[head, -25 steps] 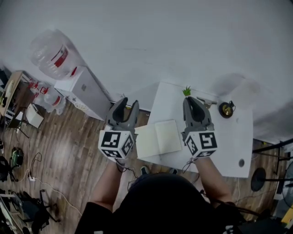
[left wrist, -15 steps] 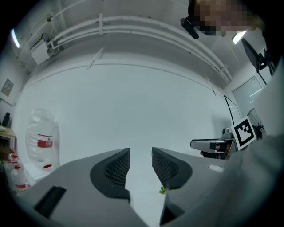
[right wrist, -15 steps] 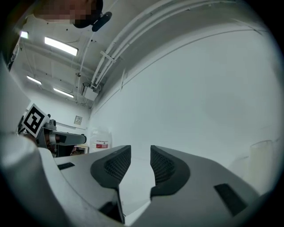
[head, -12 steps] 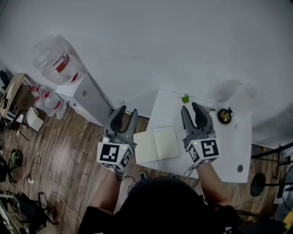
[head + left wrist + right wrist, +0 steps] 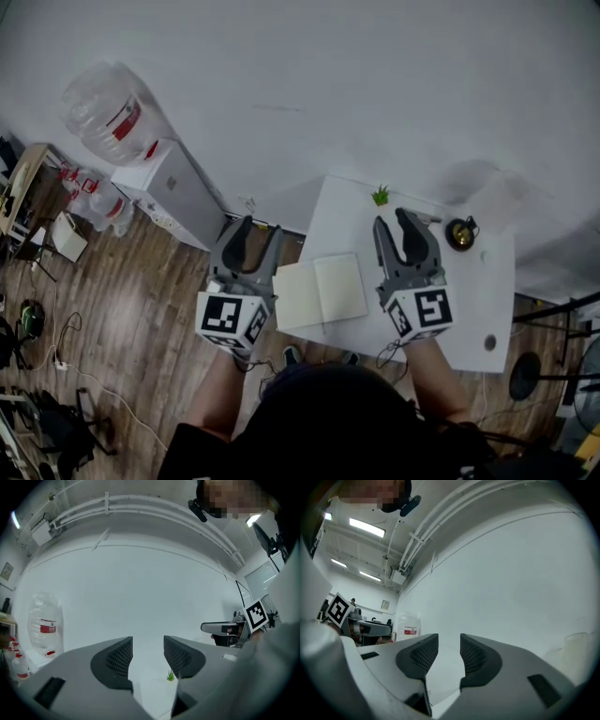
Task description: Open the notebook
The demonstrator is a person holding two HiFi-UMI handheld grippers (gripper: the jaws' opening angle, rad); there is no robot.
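The notebook (image 5: 320, 292) lies open and flat on the white table (image 5: 469, 291), its pale left page hanging over the table's left edge. My left gripper (image 5: 251, 230) hovers left of the notebook, beyond the table edge; its jaws are opening with nothing between them (image 5: 147, 653). My right gripper (image 5: 394, 221) is above the table just right of the notebook; its jaws are closing slightly but stand apart, empty (image 5: 449, 654). Neither gripper touches the notebook. Both point level toward the white wall.
A small green plant (image 5: 381, 195) and a dark round brass object (image 5: 460, 232) sit at the table's far edge. A water dispenser with a clear bottle (image 5: 108, 111) stands on the wooden floor to the left. A black stand (image 5: 525, 370) is at right.
The right gripper's jaws, nearly together a second ago, have spread apart. The left jaws have widened and that gripper has drifted slightly away from the notebook. The notebook stays open.
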